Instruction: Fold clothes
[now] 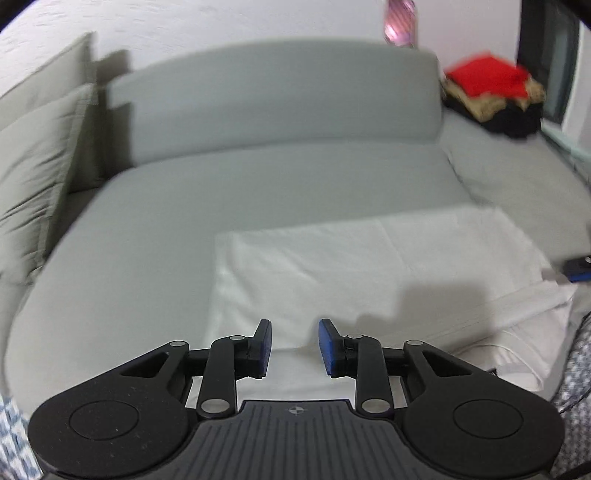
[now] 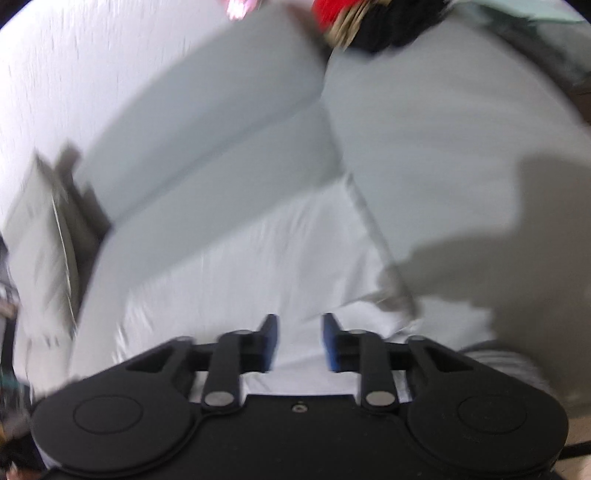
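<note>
A white garment (image 1: pixel 369 273) lies folded flat on the grey sofa seat (image 1: pixel 147 229). My left gripper (image 1: pixel 295 349) hovers over its near edge, open, with a clear gap between the blue pads and nothing in it. In the blurred right wrist view the same white garment (image 2: pixel 258 266) spreads across the sofa seat (image 2: pixel 443 166). My right gripper (image 2: pixel 300 341) stands open above its near part, holding nothing. The tip of the right gripper (image 1: pixel 578 271) peeks in at the right edge of the left wrist view, beside the garment's right side.
A pile of clothes, red on top (image 1: pixel 487 77) over tan and black, sits at the sofa's far right corner, seen too as the pile of clothes (image 2: pixel 354 18). Grey cushions (image 1: pixel 37 147) lean at the left end. The sofa backrest (image 1: pixel 280 99) runs along a white wall.
</note>
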The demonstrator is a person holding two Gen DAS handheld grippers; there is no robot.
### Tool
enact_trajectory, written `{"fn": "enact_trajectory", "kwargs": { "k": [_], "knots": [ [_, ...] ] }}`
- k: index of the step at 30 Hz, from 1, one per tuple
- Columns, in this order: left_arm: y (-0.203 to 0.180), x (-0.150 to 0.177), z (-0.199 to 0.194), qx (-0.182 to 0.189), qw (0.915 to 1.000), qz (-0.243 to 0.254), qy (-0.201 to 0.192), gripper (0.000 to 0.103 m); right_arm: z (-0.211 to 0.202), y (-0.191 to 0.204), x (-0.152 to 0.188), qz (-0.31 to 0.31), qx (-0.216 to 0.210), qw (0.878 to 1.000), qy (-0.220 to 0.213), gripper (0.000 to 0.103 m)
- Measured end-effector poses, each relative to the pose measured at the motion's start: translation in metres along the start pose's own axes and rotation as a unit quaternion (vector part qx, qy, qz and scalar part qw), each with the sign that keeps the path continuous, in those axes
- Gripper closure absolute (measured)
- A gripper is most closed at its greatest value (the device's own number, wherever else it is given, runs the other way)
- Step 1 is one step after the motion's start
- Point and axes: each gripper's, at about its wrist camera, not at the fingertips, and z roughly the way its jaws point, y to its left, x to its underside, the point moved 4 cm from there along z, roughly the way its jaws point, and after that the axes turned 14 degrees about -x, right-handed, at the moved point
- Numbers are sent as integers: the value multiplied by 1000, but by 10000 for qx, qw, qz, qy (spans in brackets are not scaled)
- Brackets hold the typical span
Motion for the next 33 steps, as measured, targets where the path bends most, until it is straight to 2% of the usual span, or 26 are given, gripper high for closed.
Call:
{"fn": "enact_trajectory", "kwargs": {
  "k": [4,7,8,10,11,12,14,15,17,19,21,24,27,29,31,33],
  "knots": [
    [-35,-14,48,-75,9994,311,156,75,50,5,-23,-363,639,9971,191,80],
    [-44,-5,64,-88,9979,371,526,76,71,-6,-30,-306,1082,9926,459,80],
    [-42,4,59,28,9965,476,686,78,73,-10,-27,-255,1137,9911,648,80],
    [-35,21,32,490,9919,782,869,80,63,-15,-9,-192,1024,9883,1113,79],
    [-26,30,13,821,9892,794,916,82,50,-17,1,-131,889,9875,1295,79],
    [-17,39,-6,1127,9860,787,942,79,37,-18,11,-70,752,9862,1476,79],
    [4,55,-36,1395,9859,544,752,75,10,-20,28,16,522,9836,1724,79],
    [14,60,-47,1361,9880,393,620,75,-5,-20,33,-17,498,9856,1615,78],
    [22,61,-52,1244,9912,17,444,75,-30,-18,36,1,365,9915,1245,74],
    [30,61,-58,1123,9927,-359,266,75,-37,-15,30,32,107,9970,765,73],
    [28,56,-54,1007,9928,-622,190,81,-39,-9,26,21,-154,9994,321,74],
    [-1,41,-36,654,9969,-436,-4,85,-9,10,27,-155,-456,9987,175,89],
    [-27,35,-16,-24,9998,-36,-201,81,23,28,35,-546,-464,9971,238,89],
    [-27,39,-5,-571,9984,5,16,81,38,38,44,-904,-330,9949,300,89],
    [-3,52,2,-901,9945,-291,457,80,51,45,54,-1210,-165,9916,420,89],
    [21,64,9,-1220,9869,-579,887,78,42,36,63,-1314,-11,9902,476,93]
  ]
}}
